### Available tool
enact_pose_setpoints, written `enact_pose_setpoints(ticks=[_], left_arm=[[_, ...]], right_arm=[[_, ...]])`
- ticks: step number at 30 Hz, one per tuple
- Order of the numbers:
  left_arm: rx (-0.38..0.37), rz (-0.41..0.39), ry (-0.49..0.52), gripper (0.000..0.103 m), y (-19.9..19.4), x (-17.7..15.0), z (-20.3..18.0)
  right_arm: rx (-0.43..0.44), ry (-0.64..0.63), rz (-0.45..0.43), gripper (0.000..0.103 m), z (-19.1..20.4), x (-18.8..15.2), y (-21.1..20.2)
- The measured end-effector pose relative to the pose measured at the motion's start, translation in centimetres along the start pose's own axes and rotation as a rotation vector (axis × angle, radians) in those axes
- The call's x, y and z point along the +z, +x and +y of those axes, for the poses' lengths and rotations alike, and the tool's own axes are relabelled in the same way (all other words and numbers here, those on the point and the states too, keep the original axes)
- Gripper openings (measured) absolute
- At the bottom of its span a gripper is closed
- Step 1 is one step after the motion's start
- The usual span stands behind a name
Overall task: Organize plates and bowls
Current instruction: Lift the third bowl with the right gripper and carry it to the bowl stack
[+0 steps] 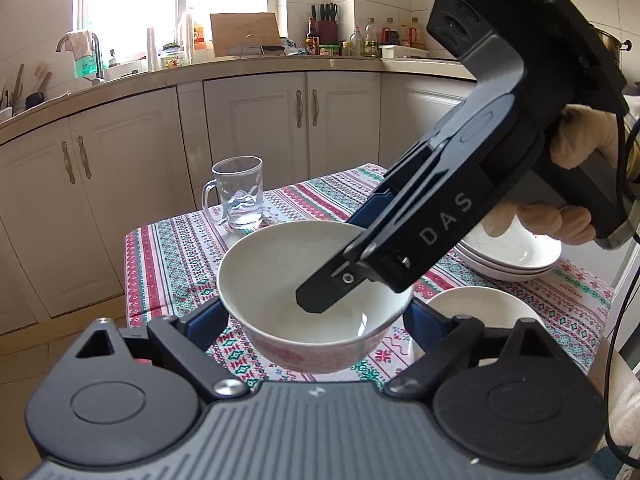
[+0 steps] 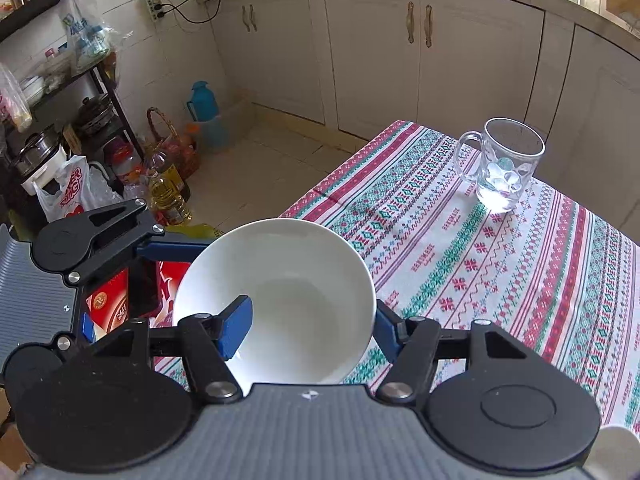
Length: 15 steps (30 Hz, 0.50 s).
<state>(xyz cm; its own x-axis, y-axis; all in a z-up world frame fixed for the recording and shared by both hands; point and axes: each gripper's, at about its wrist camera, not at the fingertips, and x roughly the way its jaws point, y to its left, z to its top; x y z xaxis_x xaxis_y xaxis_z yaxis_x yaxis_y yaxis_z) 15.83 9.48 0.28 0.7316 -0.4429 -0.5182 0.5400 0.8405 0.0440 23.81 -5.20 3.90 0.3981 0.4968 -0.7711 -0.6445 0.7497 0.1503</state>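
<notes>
Both grippers grasp one bowl, lifted above the table.

Mid-frame in the left view, the left gripper (image 1: 316,320) clamps the bowl (image 1: 308,280) across its sides; the right gripper (image 2: 308,330) pinches its wall; mug (image 1: 239,192) behind, plates (image 1: 516,256) right.

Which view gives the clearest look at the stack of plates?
The left wrist view: the stack of plates sits on the tablecloth at the right, partly hidden behind the right gripper and the gloved hand. The right wrist view does not show the stack at all.
</notes>
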Motion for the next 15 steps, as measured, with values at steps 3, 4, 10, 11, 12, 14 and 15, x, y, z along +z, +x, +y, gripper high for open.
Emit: enact_pose_setpoints(ticks=[3,4,10,11,12,14,15], left_arm=[[-0.006,0.003,0.008,0.093,-0.6,-0.1,-1.1],[-0.009,0.002,0.012,0.093,-0.8,0.0,-1.4],[-0.031,-0.011,0.029,0.094,-1.7,0.1,-3.2],[-0.035,-0.014,0.033,0.094,-1.8,0.1,-3.5],[-0.040,-0.014,0.037,0.094,-1.9,0.1,-3.8],[-0.050,-0.013,0.045,0.094,-1.9,0.1,-4.5],[-0.055,-0.013,0.051,0.094,-1.9,0.1,-4.8]], right_arm=[[0.000,0.004,-0.001,0.070,0.4,-1.1,-0.9],[-0.001,0.005,-0.002,0.070,0.5,-1.4,-1.2],[-0.010,0.014,-0.013,0.070,0.9,-3.3,-3.1],[-0.013,0.017,-0.016,0.070,0.9,-3.6,-3.5],[-0.017,0.021,-0.020,0.070,0.9,-4.0,-3.8],[-0.024,0.029,-0.023,0.070,0.8,-4.6,-4.4],[-0.027,0.035,-0.026,0.070,0.7,-5.0,-4.7]])
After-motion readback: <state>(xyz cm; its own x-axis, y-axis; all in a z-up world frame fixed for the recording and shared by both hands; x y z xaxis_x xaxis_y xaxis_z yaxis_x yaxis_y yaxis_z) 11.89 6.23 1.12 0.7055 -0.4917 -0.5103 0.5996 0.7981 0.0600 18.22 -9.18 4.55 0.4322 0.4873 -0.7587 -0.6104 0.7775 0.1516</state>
